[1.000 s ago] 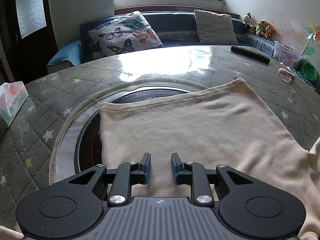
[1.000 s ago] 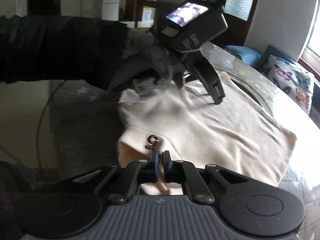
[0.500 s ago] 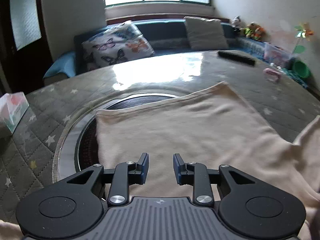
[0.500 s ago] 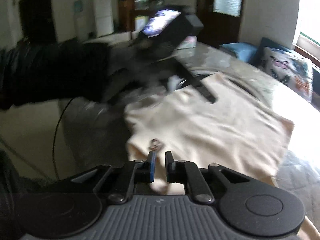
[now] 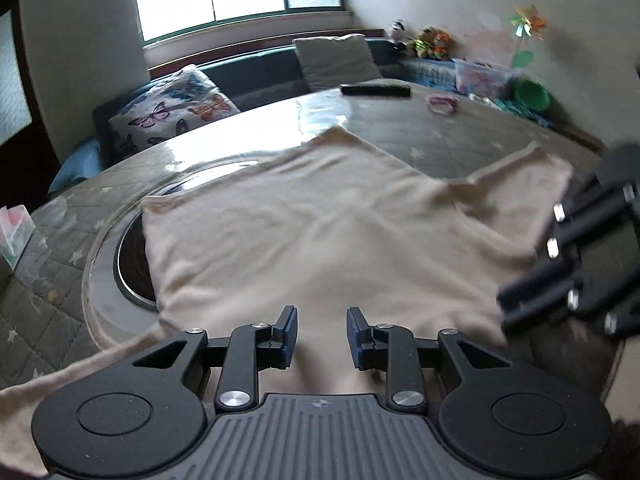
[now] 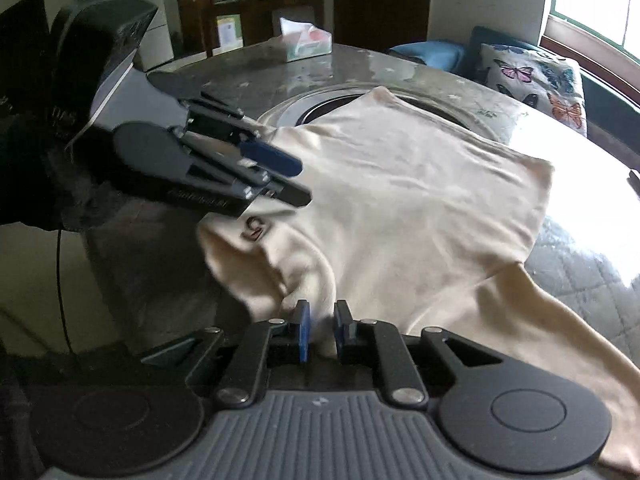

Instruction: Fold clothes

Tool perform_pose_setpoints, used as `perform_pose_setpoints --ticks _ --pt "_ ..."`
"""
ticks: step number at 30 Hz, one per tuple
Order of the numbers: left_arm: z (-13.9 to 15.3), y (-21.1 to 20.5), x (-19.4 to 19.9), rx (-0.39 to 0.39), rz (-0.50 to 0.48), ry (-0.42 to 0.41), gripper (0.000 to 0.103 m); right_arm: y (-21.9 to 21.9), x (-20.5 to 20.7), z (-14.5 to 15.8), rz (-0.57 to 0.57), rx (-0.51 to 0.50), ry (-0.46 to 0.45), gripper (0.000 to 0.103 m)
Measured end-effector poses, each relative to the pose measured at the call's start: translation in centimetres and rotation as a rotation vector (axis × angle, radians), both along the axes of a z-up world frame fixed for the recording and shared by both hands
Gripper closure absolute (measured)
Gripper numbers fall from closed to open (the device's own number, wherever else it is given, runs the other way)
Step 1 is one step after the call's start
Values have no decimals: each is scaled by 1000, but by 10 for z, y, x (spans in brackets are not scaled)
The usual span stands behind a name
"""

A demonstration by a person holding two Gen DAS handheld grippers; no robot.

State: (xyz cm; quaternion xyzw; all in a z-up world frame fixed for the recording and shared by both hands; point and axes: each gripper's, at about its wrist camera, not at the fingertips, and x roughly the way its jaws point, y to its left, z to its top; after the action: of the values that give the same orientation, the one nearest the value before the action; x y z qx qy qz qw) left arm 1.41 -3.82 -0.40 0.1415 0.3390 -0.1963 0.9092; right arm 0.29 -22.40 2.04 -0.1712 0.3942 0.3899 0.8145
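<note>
A cream shirt [image 5: 320, 224] lies spread flat on the round table [image 5: 400, 128], its sleeve [image 5: 516, 184] out to the right. It also shows in the right wrist view [image 6: 400, 208], with a small dark logo [image 6: 254, 229] near the collar end. My left gripper [image 5: 322, 330] is open and empty, raised over the shirt's near edge; it also shows in the right wrist view [image 6: 280, 176]. My right gripper [image 6: 322, 326] is open, its jaws a little apart around a fold of the shirt's near edge; it also shows blurred in the left wrist view [image 5: 520, 304].
A tissue box [image 5: 14, 236] stands at the table's left edge, also in the right wrist view [image 6: 306, 42]. A black remote [image 5: 374, 90] and a pink band [image 5: 440, 102] lie at the far side. A dark round inset [image 5: 130, 264] lies partly under the shirt. A sofa with cushions [image 5: 172, 114] runs behind.
My right gripper has opened from shut and drawn back and up. My left gripper has lifted and pulled back, so more of the shirt and the right sleeve show.
</note>
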Motion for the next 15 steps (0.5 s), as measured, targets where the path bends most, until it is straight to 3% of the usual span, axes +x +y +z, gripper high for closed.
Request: perform_pose_setpoints --ticks 7,12,15 --pt "-4 5 -20 9 -4 -16 73 -7 7 12 -70 63 -43 85" --pt "1 7 -20 4 -1 -8 73 -18 12 -5 -144 76 18 85" --pt "4 -8 -16 -14 -30 -15 70 -33 7 0 -163 125 29 82"
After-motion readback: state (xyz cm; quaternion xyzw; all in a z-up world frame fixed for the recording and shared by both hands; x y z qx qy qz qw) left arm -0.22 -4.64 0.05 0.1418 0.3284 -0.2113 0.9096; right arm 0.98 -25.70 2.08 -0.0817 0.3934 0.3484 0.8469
